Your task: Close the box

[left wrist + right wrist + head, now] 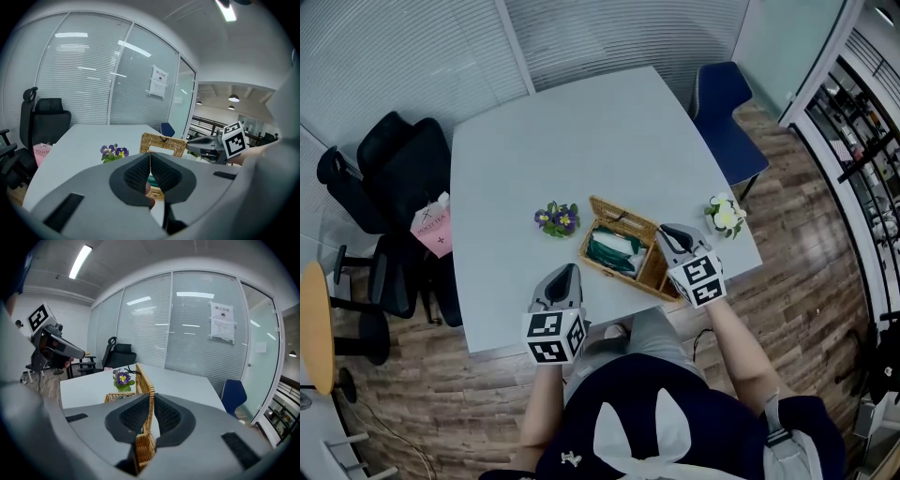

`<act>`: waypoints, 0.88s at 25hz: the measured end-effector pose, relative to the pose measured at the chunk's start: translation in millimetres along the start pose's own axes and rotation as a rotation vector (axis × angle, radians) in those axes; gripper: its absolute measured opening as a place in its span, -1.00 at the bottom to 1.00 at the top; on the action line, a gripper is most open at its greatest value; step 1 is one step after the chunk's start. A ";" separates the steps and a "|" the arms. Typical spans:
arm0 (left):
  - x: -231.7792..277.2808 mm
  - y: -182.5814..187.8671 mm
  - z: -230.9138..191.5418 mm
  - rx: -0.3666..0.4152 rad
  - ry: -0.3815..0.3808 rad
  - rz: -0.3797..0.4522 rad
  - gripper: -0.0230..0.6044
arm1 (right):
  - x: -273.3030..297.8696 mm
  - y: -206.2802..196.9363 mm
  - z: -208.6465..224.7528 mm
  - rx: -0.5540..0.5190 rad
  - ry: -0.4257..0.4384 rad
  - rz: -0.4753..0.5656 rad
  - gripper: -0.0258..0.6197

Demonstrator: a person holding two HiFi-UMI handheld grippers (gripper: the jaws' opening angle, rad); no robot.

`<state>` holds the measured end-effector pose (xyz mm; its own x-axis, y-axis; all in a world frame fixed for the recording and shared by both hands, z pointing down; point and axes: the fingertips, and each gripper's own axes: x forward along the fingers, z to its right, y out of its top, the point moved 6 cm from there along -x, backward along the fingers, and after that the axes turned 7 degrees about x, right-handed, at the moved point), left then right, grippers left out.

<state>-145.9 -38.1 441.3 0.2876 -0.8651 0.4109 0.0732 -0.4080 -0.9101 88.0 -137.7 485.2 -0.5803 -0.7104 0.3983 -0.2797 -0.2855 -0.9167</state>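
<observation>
A wicker box stands open near the table's front edge, with green and white things inside. Its lid stands up on edge at the box's right side. My right gripper is shut on that lid: in the right gripper view the woven edge is pinched between the pads. My left gripper hovers left of the box, apart from it, over the table's front edge. Its jaws are shut with nothing between them. The left gripper view shows the wicker lid and the right gripper ahead.
Purple flowers lie left of the box, white flowers at its right near the table edge. Black office chairs and a pink bag stand at the left, a blue chair at the far right.
</observation>
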 end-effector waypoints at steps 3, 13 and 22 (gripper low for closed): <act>-0.2 1.2 1.4 0.003 -0.002 0.001 -0.85 | -0.4 -0.9 -1.5 -0.027 0.001 -0.008 -0.79; -0.7 -0.3 2.4 -0.002 -0.001 0.007 -0.85 | -2.3 1.2 -8.2 -0.064 0.020 -0.038 -0.82; 0.7 -1.9 4.4 -0.007 -0.007 0.006 -0.85 | -4.0 0.7 -13.0 -0.097 0.013 -0.050 -0.83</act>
<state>-141.7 -36.6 443.1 0.2944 -0.8655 0.4052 0.0645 -0.4050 -0.9120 80.2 -126.7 483.4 -0.5739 -0.6880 0.4441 -0.3807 -0.2560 -0.8885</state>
